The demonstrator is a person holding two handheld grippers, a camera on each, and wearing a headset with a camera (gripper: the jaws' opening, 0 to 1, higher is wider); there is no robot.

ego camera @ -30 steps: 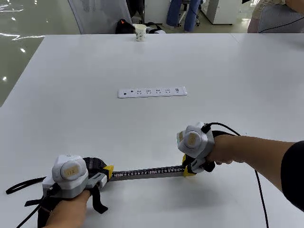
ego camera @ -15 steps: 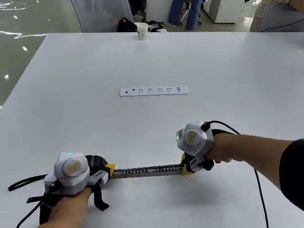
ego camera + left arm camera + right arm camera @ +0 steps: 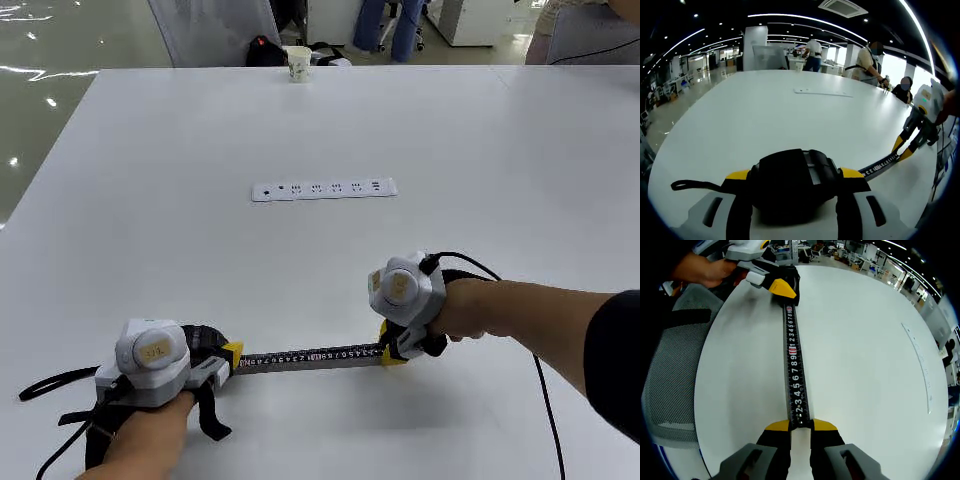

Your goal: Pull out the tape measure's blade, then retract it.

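On the white table (image 3: 300, 120), near its front edge, the tape measure (image 3: 300, 357) is stretched out between the two grippers. Its black case (image 3: 790, 182) is clamped between the yellow-tipped jaws of the left gripper (image 3: 228, 358), low against the tabletop. The blade (image 3: 793, 355) is drawn out of the case and laid flat along the table toward the right, numbers facing up. The blade's end is pinched by the right gripper (image 3: 801, 426), its jaws closed tight on it. A dark sleeve (image 3: 615, 360) is seen on the arm behind the right gripper. A white power strip (image 3: 323, 189) is laid mid-table, well apart from the tape. A paper cup (image 3: 297, 65) is stood upright at the far edge.
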